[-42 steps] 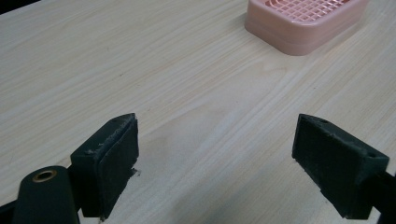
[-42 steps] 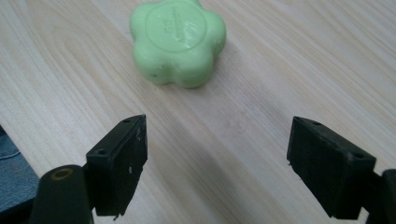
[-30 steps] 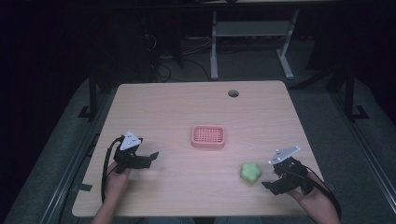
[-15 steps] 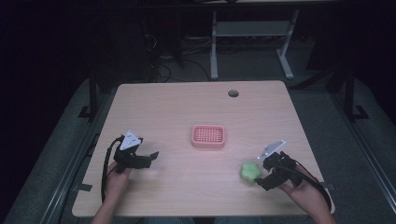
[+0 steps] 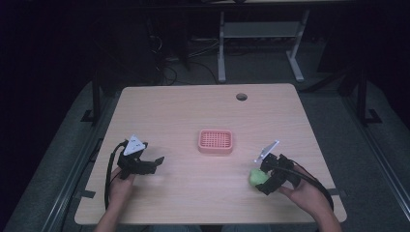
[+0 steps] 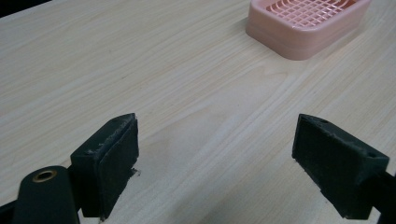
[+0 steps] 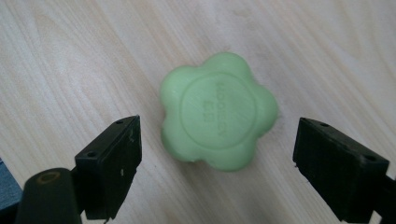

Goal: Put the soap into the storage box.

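A green flower-shaped soap bar (image 7: 217, 111) lies flat on the wooden table (image 5: 203, 121), toward its front right (image 5: 256, 177). My right gripper (image 7: 217, 172) hovers just above it, open, one jaw on each side of the bar and neither touching it; the high view shows it over the soap (image 5: 265, 180). A pink slotted soap dish (image 5: 215, 141) sits at the table's middle, empty. My left gripper (image 5: 150, 163) rests at the front left, open with nothing between its jaws (image 6: 217, 172), pointing toward the soap dish (image 6: 308, 23).
A round cable hole (image 5: 241, 96) sits near the table's far edge. Beyond the table stands a grey metal frame (image 5: 261, 38) on a dark floor with cables.
My right gripper has moved left and forward from the table's right edge until it stands over the green soap. The left gripper has stayed put.
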The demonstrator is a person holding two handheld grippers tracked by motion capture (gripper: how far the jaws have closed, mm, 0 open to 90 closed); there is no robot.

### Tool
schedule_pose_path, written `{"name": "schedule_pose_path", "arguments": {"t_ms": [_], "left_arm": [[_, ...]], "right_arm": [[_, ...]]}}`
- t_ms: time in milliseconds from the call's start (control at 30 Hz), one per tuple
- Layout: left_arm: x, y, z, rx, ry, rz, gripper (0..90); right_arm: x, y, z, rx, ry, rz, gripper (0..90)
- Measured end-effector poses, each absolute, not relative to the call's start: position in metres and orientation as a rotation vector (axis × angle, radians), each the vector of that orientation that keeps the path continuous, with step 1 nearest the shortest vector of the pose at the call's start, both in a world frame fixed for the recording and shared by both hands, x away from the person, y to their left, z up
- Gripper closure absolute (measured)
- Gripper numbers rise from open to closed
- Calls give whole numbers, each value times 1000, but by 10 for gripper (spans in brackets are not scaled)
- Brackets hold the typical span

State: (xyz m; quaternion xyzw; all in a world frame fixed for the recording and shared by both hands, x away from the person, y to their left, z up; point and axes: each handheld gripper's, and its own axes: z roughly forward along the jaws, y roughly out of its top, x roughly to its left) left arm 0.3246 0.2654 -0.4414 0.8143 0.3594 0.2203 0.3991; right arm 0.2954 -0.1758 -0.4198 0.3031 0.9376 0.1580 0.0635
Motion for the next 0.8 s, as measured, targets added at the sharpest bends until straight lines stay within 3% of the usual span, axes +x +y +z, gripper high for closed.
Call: {"name": "schedule_pose_path", "arguments": {"t_ms": [800], "left_arm": [[324, 265, -441, 2057, 911, 556, 144]], "right_arm": [[316, -155, -434, 882, 2914, 288, 152]]}}
